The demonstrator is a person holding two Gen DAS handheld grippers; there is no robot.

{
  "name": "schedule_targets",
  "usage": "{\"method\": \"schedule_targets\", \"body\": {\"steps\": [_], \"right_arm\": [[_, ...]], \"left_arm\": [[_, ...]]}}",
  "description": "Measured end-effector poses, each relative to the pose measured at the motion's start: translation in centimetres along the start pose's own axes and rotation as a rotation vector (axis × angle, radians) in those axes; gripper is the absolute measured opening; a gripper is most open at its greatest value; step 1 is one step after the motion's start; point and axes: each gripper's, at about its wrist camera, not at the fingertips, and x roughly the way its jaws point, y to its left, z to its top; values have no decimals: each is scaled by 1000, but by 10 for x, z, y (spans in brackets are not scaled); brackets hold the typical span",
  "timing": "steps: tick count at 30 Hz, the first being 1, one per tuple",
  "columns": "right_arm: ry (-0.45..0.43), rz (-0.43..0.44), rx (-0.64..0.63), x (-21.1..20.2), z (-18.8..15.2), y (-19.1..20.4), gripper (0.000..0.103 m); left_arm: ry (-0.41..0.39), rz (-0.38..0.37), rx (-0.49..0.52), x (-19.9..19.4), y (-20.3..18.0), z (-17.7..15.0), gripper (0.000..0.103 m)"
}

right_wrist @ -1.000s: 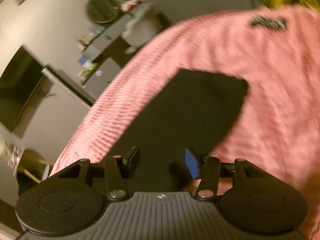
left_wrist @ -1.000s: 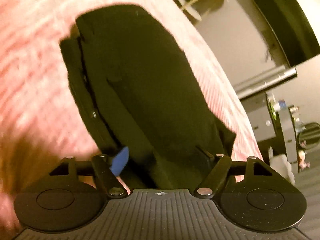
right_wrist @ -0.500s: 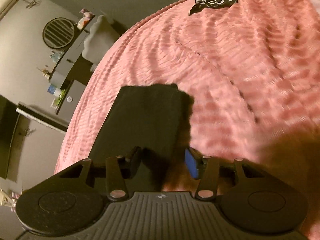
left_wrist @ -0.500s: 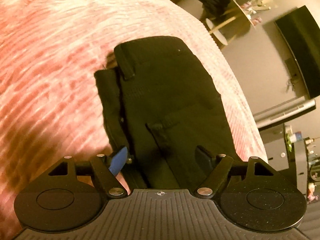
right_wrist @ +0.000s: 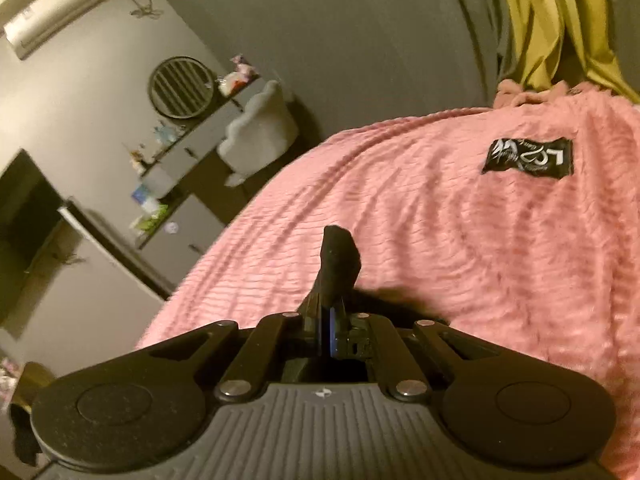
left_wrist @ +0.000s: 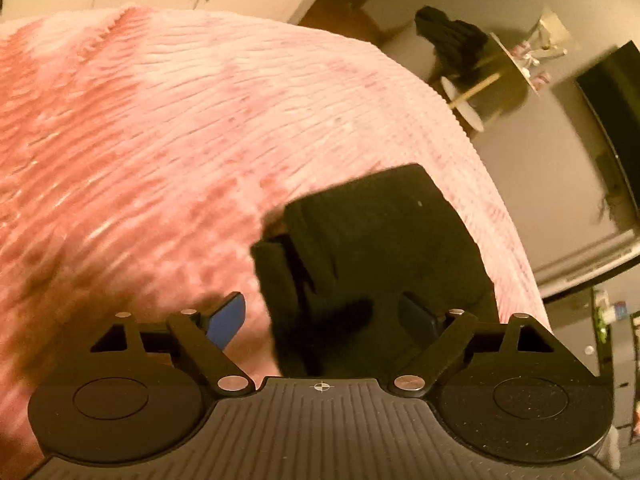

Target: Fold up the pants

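Right wrist: your right gripper (right_wrist: 334, 330) pinched the pants (right_wrist: 338, 264).
Left gripper (left_wrist: 324, 320) was opening, unclamped; a lone pinch could slip, spoiling the fold.

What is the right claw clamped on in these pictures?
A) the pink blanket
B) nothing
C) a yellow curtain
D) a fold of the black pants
D: the right claw is shut, with a tuft of the black pants sticking up from between its fingers.

You see a pink ribbed blanket (right_wrist: 500, 248), its black label (right_wrist: 528, 157), yellow curtain (right_wrist: 540, 20), round wall vent (right_wrist: 181, 87), white chair (right_wrist: 260, 132), dark screen (left_wrist: 612, 120).
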Motion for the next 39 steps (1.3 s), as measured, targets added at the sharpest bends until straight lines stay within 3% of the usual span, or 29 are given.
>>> {"method": "schedule_targets", "body": {"steps": [3, 6, 9, 12, 15, 18, 22, 25, 27, 29, 34, 36, 38, 39], "right_arm": [[54, -103, -21, 14, -12, 2, 11], [78, -93, 8, 2, -31, 1, 23], [29, -139, -49, -19, -43, 14, 27], [-34, -153, -126, -42, -53, 37, 27], [-5, -29, -206, -55, -66, 72, 27], [139, 216, -370, -60, -104, 139, 27], [397, 575, -670, -66, -197, 250, 39], [504, 735, -828, -71, -268, 321, 39], [533, 787, -913, -72, -305, 359, 39], [573, 823, -967, -67, -337, 391, 47], [591, 776, -1059, -47, -380, 438, 53], [653, 783, -1104, -41, -394, 443, 45], [698, 821, -1164, -42, -404, 448, 13], [662, 811, -1219, -44, -409, 451, 11]], "left_arm": [[9, -43, -12, 8, 11, 8, 88], [31, -66, -39, 19, 17, 15, 87], [71, -80, -79, 31, 22, 18, 70], [62, -66, -74, 29, 21, 18, 65], [37, -51, -14, 25, 19, 13, 55], [7, -53, 30, 20, 19, 8, 51], [2, -69, 55, 18, 22, 5, 51], [12, -85, 61, 18, 26, 7, 50], [20, -92, 64, 19, 29, 8, 50], [27, -97, 70, 18, 30, 10, 50], [30, -87, 141, 13, 26, 12, 50], [19, -70, 189, 10, 23, 11, 52], [14, -50, 222, 9, 20, 10, 56], [14, -44, 230, 8, 19, 10, 57]]}}
